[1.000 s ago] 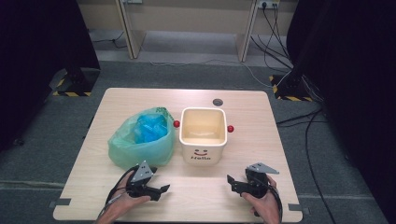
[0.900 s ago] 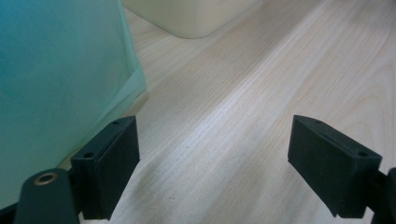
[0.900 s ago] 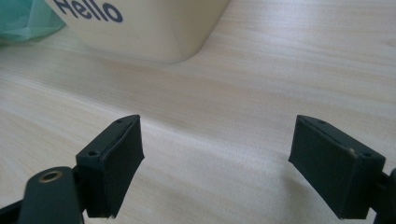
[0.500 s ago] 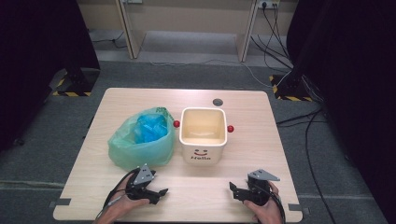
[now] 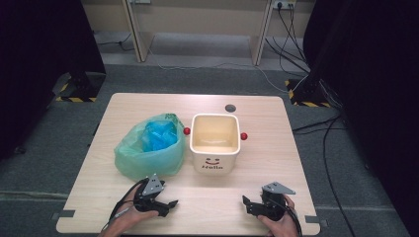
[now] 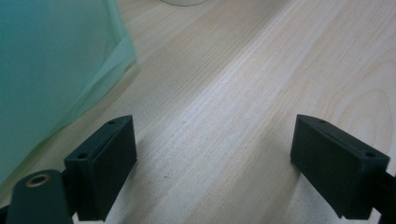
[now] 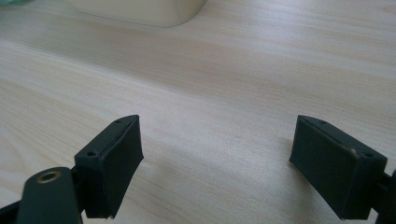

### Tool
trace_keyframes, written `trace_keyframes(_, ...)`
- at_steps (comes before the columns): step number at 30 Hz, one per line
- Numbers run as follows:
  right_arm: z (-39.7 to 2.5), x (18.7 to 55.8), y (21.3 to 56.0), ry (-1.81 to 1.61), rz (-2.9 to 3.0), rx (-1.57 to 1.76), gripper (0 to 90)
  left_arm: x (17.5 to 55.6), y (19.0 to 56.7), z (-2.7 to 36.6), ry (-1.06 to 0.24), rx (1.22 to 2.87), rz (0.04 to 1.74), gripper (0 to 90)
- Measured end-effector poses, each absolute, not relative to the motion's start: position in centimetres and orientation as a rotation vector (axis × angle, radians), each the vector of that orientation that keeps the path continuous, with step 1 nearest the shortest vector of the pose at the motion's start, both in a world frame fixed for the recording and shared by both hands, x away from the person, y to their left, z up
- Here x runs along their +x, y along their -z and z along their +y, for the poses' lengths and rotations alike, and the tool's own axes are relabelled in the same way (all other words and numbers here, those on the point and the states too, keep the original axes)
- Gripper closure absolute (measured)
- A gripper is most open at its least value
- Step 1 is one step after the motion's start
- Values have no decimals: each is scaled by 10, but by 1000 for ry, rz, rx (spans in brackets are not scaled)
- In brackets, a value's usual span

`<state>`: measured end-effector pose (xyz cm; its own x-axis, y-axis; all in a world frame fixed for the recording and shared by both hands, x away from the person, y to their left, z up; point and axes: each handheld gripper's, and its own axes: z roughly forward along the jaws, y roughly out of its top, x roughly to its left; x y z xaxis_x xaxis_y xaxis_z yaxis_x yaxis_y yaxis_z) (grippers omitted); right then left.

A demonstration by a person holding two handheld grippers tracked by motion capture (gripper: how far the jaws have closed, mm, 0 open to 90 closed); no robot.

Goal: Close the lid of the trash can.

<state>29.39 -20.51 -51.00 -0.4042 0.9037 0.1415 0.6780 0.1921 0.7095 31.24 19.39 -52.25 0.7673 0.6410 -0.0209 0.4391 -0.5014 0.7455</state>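
Note:
A cream square bin (image 5: 215,141) with red side knobs and a "Hello" smile stands at the table's middle. Left of it slumps a green plastic bag (image 5: 148,147) with blue material inside; its side also fills the left of the left gripper view as the green bag (image 6: 51,70). My left gripper (image 5: 169,207) rests low near the front edge, just below the bag, jaws wide apart over bare wood. My right gripper (image 5: 248,204) sits at the front right, open and empty. In their own views the left gripper (image 6: 215,168) and right gripper (image 7: 217,163) hold nothing; the bin's base (image 7: 140,11) shows at top.
The light wooden table (image 5: 276,163) has a small dark round disc (image 5: 230,107) near its far edge. Grey carpet surrounds it, with cables and yellow-black striped bases on the floor at both sides. Bare wood lies between the two grippers.
Both grippers have drawn back toward the front edge of the table. The bin and bag have not moved.

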Motion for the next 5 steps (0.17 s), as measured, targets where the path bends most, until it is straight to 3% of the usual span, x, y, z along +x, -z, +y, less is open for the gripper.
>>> trace_keyframes(5, -205, 294, 510, -1040, 2161, 1500, 167, 312, 522, 194, -332, 2181, 803, 132)
